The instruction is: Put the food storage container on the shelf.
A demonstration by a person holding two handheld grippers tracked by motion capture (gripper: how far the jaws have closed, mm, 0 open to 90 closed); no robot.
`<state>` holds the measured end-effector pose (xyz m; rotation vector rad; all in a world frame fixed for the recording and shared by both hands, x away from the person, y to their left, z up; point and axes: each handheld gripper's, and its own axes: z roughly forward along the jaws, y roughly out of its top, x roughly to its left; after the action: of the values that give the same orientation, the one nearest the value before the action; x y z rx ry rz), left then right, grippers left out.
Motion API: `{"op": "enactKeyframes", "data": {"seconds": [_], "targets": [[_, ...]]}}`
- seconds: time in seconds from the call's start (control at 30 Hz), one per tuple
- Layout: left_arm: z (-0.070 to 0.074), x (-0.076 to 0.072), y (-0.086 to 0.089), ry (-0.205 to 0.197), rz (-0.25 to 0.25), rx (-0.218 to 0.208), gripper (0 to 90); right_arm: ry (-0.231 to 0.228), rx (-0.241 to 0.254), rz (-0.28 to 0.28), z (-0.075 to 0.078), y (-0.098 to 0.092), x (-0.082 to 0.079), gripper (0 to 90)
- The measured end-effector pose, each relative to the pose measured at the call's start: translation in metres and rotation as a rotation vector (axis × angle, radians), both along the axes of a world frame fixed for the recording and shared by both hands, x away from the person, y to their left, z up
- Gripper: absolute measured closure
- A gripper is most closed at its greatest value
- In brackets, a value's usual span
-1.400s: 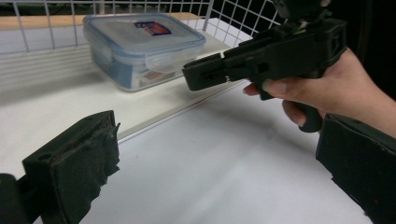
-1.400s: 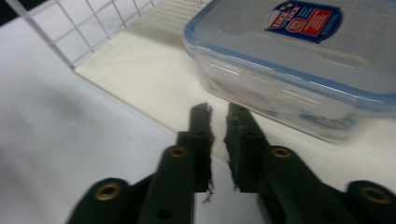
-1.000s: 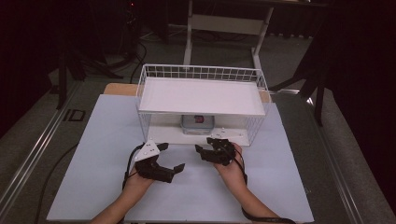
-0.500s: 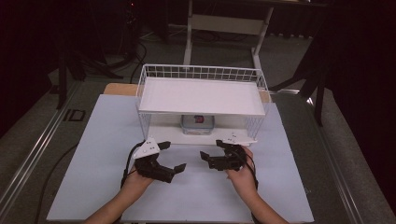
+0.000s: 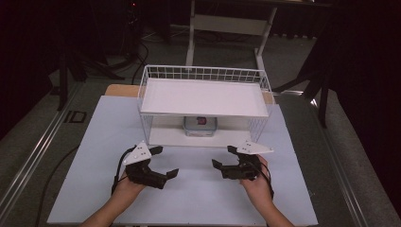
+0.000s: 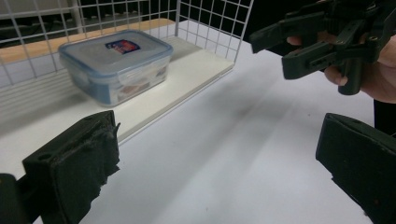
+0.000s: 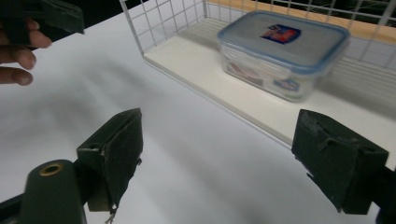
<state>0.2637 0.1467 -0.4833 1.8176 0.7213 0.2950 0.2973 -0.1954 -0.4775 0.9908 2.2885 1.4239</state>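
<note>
The wire rack (image 5: 204, 94) stands ahead on my white table (image 5: 94, 142); the lidded container (image 5: 200, 126) sits on its lower shelf. My left gripper (image 5: 163, 163) and right gripper (image 5: 222, 157) hover wide apart, empty. Probably I'm readying a reach; next, going in under the upper shelf.

A white wire rack (image 5: 203, 97) stands on the white table (image 5: 99, 137). Under its shelf sits a clear blue-lidded container (image 5: 200, 126). A white-framed stand (image 5: 231, 23) waits behind.

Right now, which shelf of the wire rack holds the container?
The lower shelf: the blue-lidded container sits there, under the bare upper shelf.
</note>
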Motion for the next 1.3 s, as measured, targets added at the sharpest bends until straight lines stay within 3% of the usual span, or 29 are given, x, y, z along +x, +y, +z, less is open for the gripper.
{"op": "enactKeyframes", "data": {"seconds": [0.63,0.7,0.93,1.2,1.3], "targets": [[-0.003,-0.019,0.032,0.002,0.047,0.009,0.4,0.007,0.035,-0.076,-0.002,-0.059,-0.025,16.5],[-0.004,-0.021,0.034,0.003,0.052,0.023,0.4,0.001,0.027,-0.079,-0.001,-0.062,-0.027,16.4],[-0.009,-0.024,0.04,0.02,0.067,0.012,0.4,-0.013,0.035,-0.075,0.0,-0.07,-0.035,16.5],[-0.017,-0.021,0.041,0.028,0.083,0.013,0.4,-0.014,0.034,-0.08,-0.009,-0.078,-0.041,16.5],[-0.019,-0.021,0.04,0.03,0.087,0.004,0.4,-0.031,-0.001,-0.068,-0.017,-0.079,-0.039,16.4]]}}
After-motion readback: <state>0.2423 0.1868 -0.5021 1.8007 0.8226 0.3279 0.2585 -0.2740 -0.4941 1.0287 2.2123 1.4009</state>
